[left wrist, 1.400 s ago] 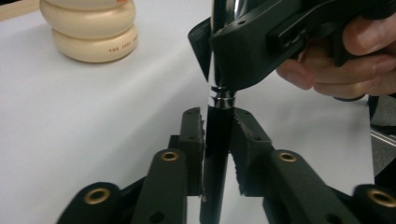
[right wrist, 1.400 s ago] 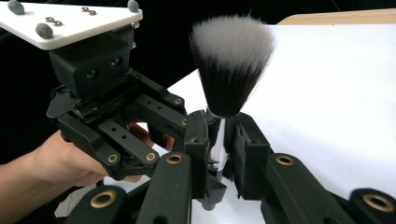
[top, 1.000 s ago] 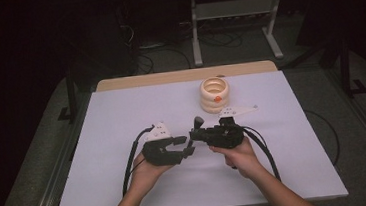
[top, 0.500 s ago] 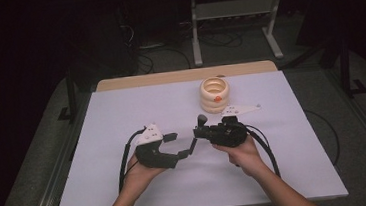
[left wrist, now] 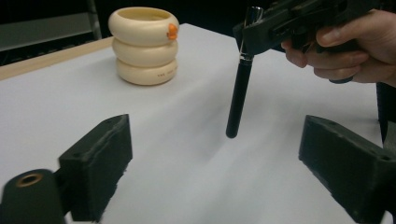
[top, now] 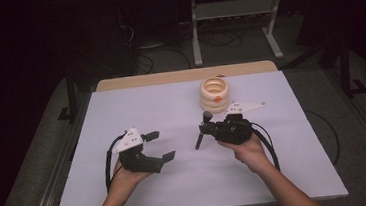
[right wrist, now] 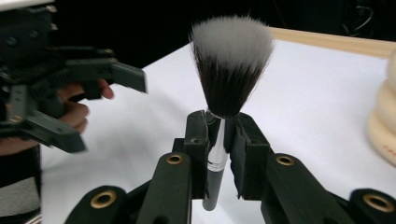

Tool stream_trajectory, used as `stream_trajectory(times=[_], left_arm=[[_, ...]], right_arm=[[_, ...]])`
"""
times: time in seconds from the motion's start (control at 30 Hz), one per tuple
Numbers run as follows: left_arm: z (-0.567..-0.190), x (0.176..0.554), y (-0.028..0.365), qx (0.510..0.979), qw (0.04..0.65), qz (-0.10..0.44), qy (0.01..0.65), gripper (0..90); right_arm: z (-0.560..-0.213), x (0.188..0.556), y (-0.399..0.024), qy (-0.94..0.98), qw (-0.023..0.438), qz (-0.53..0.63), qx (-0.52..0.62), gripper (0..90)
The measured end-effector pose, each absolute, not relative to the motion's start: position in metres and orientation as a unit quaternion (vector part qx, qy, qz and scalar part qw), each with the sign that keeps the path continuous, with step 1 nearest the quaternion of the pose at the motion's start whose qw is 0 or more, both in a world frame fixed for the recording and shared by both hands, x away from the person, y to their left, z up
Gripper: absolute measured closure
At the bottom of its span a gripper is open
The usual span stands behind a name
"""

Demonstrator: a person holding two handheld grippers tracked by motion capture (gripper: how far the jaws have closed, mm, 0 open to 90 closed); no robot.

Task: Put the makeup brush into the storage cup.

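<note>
A white table (top: 171,109) stands in a dark room, with a metal stand and cables on the floor behind it. The right gripper (top: 204,127) is clamped on the silver collar of a makeup brush (right wrist: 223,107), bristles up, black handle hanging above the tabletop. The left gripper (top: 160,145), jaws just opened wide with nothing between them, sits well apart. A cream ringed holder (top: 215,94) stands just beyond the right gripper.

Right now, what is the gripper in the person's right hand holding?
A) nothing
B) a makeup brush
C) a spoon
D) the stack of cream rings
B: the right gripper is shut on the shiny neck of a brush, its fluffy bristles sticking up above the jaws.
</note>
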State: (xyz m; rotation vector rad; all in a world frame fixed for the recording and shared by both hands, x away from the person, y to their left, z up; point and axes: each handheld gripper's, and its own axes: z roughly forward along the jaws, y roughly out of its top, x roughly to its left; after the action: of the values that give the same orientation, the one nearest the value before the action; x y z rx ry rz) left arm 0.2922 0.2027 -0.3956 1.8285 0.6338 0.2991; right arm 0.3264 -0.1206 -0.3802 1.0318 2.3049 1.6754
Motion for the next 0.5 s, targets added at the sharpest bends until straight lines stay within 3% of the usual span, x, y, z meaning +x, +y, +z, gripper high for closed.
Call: stream_trajectory(times=[0.5], left_arm=[[-0.400, 0.281, 0.235, 0.760, 0.570, 0.140, 0.280, 0.0]], right_arm=[[-0.373, 0.332, -0.133, 0.765, 0.098, 0.537, 0.342, 76.7]])
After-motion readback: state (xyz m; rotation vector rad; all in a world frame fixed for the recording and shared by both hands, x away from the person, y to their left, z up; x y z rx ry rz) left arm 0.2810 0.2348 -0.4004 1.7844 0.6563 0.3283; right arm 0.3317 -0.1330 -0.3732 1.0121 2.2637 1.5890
